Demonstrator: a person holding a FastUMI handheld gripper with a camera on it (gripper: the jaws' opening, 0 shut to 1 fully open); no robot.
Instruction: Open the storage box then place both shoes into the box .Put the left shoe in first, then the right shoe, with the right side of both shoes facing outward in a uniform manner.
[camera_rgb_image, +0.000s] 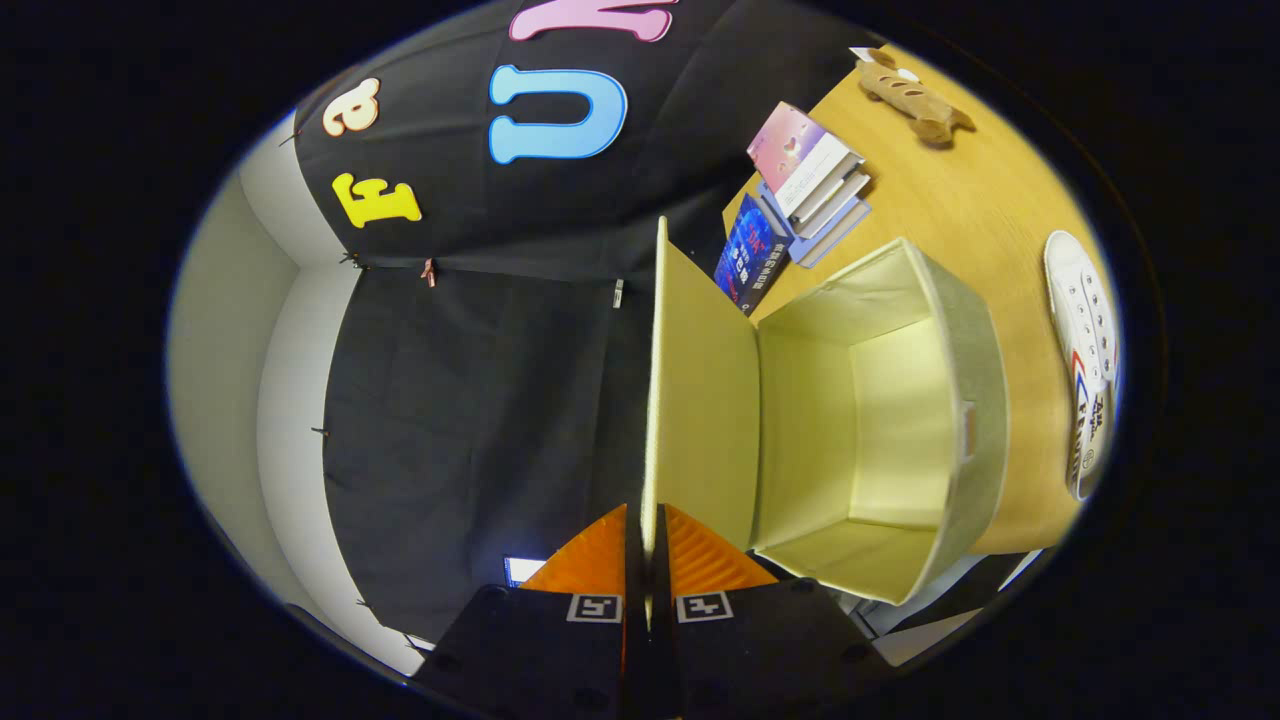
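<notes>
In the gripper view, my gripper (645, 530) has its fingers pinched together on the edge of the lid (700, 400), which stands up edge-on straight ahead at twelve o'clock. The view is rolled sideways, so the table (960, 210) runs along the three o'clock side. The box (960, 400) lies open just at two o'clock from my fingers, hinged to the lid, and its pale inside holds nothing. One shoe (1085, 360) rests on the table beyond the box at three o'clock, apart from it. A stack of books (810, 180) sits past the box at one o'clock, with a toy (915, 95) farther out.
</notes>
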